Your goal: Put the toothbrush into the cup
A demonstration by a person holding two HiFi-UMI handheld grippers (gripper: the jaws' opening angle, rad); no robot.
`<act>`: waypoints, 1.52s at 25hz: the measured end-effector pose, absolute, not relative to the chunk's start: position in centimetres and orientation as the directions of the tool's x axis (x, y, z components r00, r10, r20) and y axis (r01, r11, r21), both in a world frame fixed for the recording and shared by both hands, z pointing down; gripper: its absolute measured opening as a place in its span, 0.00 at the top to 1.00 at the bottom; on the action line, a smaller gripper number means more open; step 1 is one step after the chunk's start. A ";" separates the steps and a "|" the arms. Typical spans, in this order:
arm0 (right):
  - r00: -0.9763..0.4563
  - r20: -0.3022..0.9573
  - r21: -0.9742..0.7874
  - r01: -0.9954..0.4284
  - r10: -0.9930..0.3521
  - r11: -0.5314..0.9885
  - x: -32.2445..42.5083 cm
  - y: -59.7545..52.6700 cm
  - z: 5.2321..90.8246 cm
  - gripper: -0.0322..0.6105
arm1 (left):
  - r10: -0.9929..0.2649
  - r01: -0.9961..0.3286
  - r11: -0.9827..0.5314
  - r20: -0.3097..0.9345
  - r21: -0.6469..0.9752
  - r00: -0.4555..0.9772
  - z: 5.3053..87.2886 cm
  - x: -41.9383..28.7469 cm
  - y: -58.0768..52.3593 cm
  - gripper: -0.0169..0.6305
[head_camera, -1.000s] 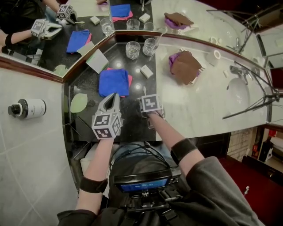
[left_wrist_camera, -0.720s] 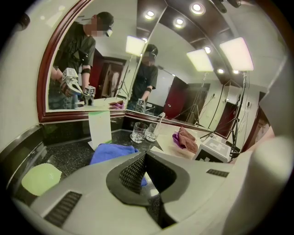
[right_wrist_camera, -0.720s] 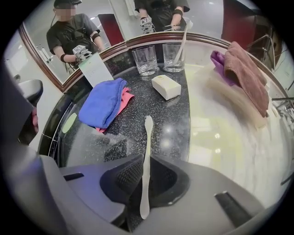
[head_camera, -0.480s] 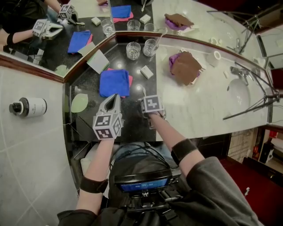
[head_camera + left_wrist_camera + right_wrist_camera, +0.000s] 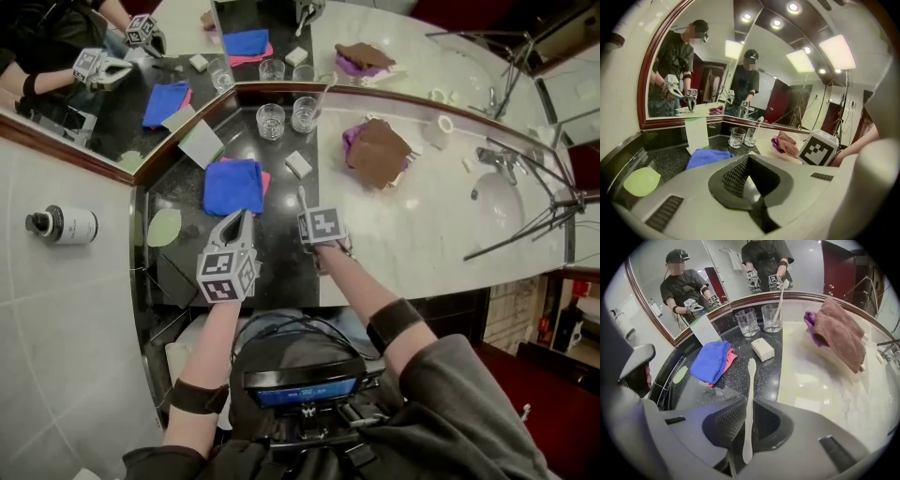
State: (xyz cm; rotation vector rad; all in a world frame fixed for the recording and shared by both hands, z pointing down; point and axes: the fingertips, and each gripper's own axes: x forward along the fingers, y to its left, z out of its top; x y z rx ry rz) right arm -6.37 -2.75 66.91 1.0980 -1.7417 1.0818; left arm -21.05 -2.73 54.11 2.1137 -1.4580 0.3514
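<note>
Broadly, the tabletop (image 5: pixel 412 234) fills the head view, black stone on its left part and pale marble on its right. A mirror (image 5: pixel 141 56) runs along its far edge from 10 to 12 o'clock. A sink (image 5: pixel 497 202) is sunk into the marble at 3 o'clock. A brown towel (image 5: pixel 380 150) lies on the marble at 1 o'clock, with purple cloth showing under it. A blue cloth (image 5: pixel 232 185) lies bunched on the black stone, just past the grippers at 12 o'clock.

The left hand-held gripper (image 5: pixel 749 159) has its jaws pressed together with nothing between them, and its tips point at the blue cloth. The right hand-held gripper (image 5: pixel 749 411) is just beside it at 3 o'clock. Its jaws have just been closing and now pinch the toothbrush (image 5: pixel 749 399).

A white card (image 5: pixel 202 142) leans by the mirror at 11 o'clock. A green pad (image 5: pixel 164 227) lies at 9 o'clock of the left gripper.

Two glass cups stand side by side at the mirror corner, at 12 o'clock: the left cup (image 5: pixel 747 322) is empty, and the right cup (image 5: pixel 771 317) has a second toothbrush (image 5: pixel 779 298) leaning in it. A white soap bar (image 5: pixel 762 349) lies between the cups and the right gripper.

The pinched toothbrush is gripped near its handle end. Its white head points to 12 o'clock toward the cups, well apart from them.
</note>
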 end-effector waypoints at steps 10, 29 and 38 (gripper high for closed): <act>-0.481 0.752 -0.293 -0.856 -0.451 0.425 -3.7 -5.8 60.2 0.85 | -0.798 -0.929 -0.264 0.482 0.260 0.362 51.8 -17.2 -2.5 0.97; -0.707 0.337 -0.171 -0.695 -0.621 0.698 0.4 -7.5 49.3 0.85 | -0.824 -0.953 -0.188 0.490 0.236 0.284 51.2 -11.0 -1.3 0.97; -0.762 0.164 -0.149 -0.647 -0.627 0.747 -6.1 -15.1 48.3 0.85 | -0.864 -0.963 -0.155 0.441 0.223 0.241 51.8 -14.5 -7.4 0.97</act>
